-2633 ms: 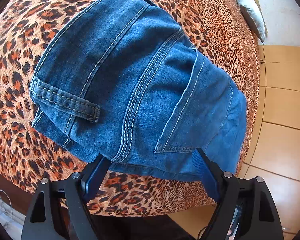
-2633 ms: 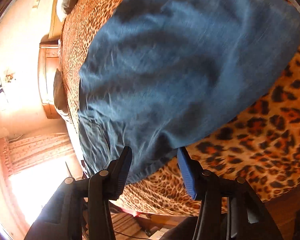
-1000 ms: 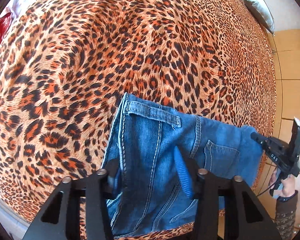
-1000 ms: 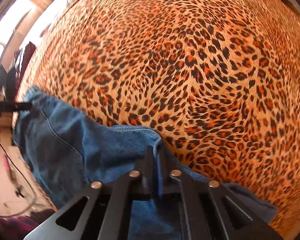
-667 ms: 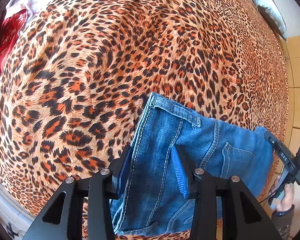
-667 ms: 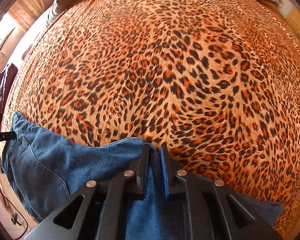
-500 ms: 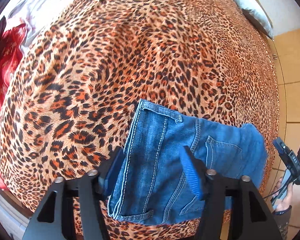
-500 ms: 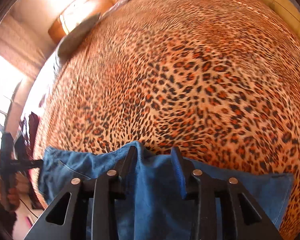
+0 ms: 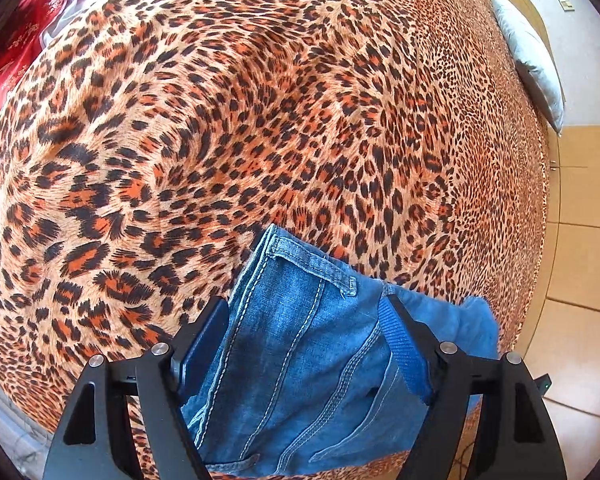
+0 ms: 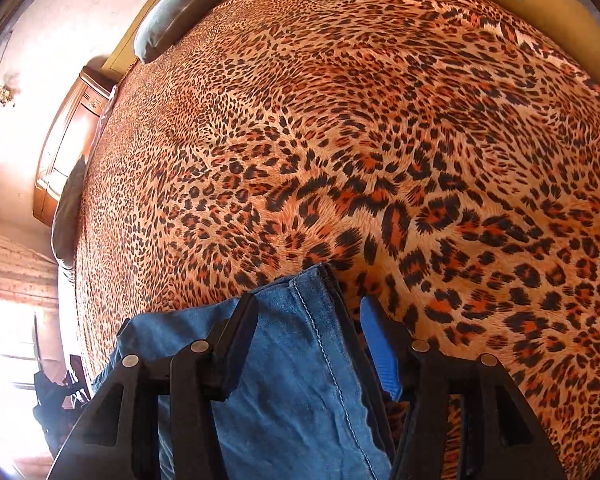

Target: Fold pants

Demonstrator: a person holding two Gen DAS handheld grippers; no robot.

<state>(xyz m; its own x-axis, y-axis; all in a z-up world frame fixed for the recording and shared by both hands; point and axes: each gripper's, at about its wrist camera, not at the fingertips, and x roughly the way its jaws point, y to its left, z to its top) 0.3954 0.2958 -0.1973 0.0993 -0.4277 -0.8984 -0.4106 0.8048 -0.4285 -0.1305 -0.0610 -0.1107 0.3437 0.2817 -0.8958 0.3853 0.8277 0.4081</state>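
**Both grippers let go; folded jeans lie on the near edge of the bed**

Since a second ago both grippers have opened: the right one was clamped shut on denim then, the left one narrow around the waistband, and now both stand wide with cloth only passing between the fingers. The jeans have stayed at the near edge of the bedspread.

Left wrist view. The left gripper (image 9: 306, 322) is spread wide, fingers either side of the jeans (image 9: 300, 360) and gripping nothing. Waistband end with its belt loop (image 9: 312, 268) points away from the camera and toward the middle of the leopard-print bedspread (image 9: 260, 120). The bundle's long axis runs off to the right, toward the bed edge and the tiled floor (image 9: 580, 280). The left finger sits just beside the side seam. A pillow (image 9: 528, 56) lies far off at the head of the bed.

Right wrist view. The right gripper (image 10: 306, 314) is likewise wide open, with nothing held. The jeans (image 10: 300, 380) lie under and between its fingers, a folded edge with a stitched seam pointing forward; the bulk spreads left from here, toward the other tool. The right finger hangs over bare bedspread (image 10: 380, 120).

Judgement: the bundle looks compact, so the fold is probably near done. Each gripper hangs over its own end of the bundle. Any further fold would bring one short end over the other along that left-to-right axis.
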